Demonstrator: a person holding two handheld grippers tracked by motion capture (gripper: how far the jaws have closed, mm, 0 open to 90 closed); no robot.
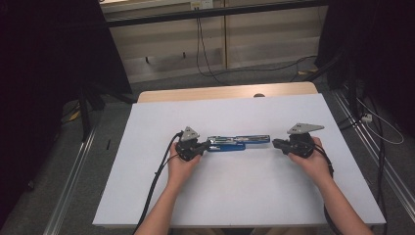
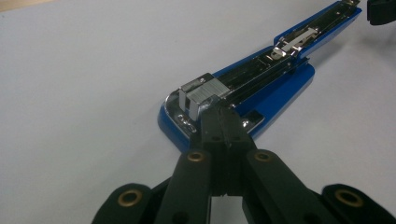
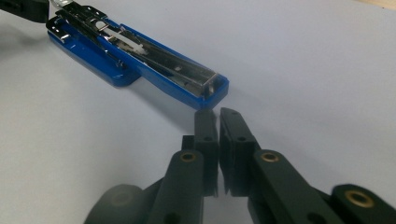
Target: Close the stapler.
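Blue stapler point(image 1: 238, 143) is lying opened flat on the white worktop point(image 1: 244, 196); left hand-held gripper point(image 2: 218, 113), jaws closed, is pressing its staple end, seemingly steadying it, while right hand-held gripper point(image 3: 218, 113), nearly closed and empty, is hovering beside the far end.

We see our bare forearms, our black left gripper point(image 1: 198, 145) and right gripper point(image 1: 277, 144) with brass-ringed screws, grey three-cornered plates and black cables.
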